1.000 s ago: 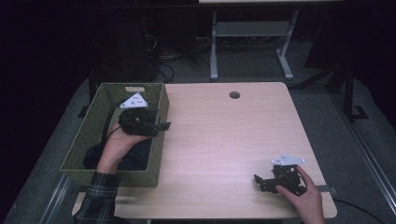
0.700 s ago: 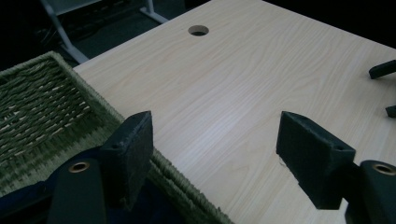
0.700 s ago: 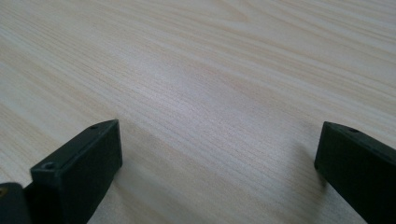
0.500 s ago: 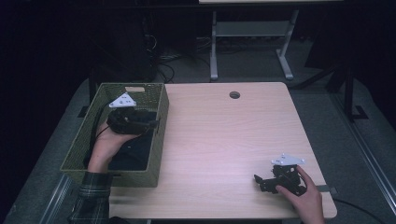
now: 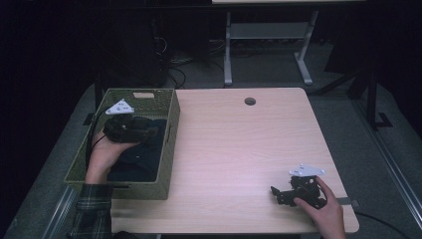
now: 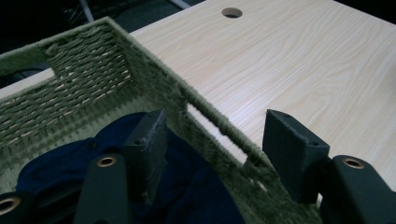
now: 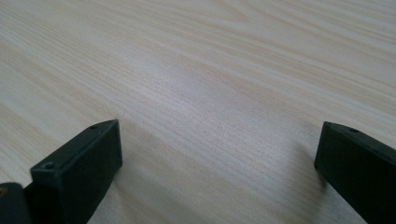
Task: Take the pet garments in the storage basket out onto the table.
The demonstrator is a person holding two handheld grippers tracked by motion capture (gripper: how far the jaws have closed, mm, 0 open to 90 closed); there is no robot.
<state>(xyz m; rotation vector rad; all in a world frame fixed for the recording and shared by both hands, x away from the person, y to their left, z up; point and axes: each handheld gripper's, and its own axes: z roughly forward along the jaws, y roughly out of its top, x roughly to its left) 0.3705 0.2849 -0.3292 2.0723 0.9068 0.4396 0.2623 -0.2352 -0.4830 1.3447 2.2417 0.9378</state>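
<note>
— Woven green basket (image 5: 169, 130) at the table's left edge; what sits inside it?

— Dark navy cloth (image 5: 142, 154), bunched on the basket's bottom. In the left gripper view the cloth (image 6: 196, 186) lies low between the woven walls (image 6: 88, 79).

— And the left gripper?

— The left gripper (image 5: 149, 132) hangs over the basket, above the cloth, held by the left hand (image 5: 104, 152). Its jaws have just been closing and stand partly spread. In its own view they straddle the basket's right wall (image 6: 219, 135): one jaw is inside over the cloth, the other is on the table side. The pads do not press on anything.

— Middle of the table?

— Pale wooden tabletop (image 5: 239, 149), with a round cable hole (image 5: 250, 101) near the far edge.

— And on the right?

— The right gripper (image 5: 276, 194) rests on the tabletop near the front right corner, under the right hand (image 5: 323, 211). Its jaws are spread wide, with bare wood (image 7: 210, 116) between them.
</note>
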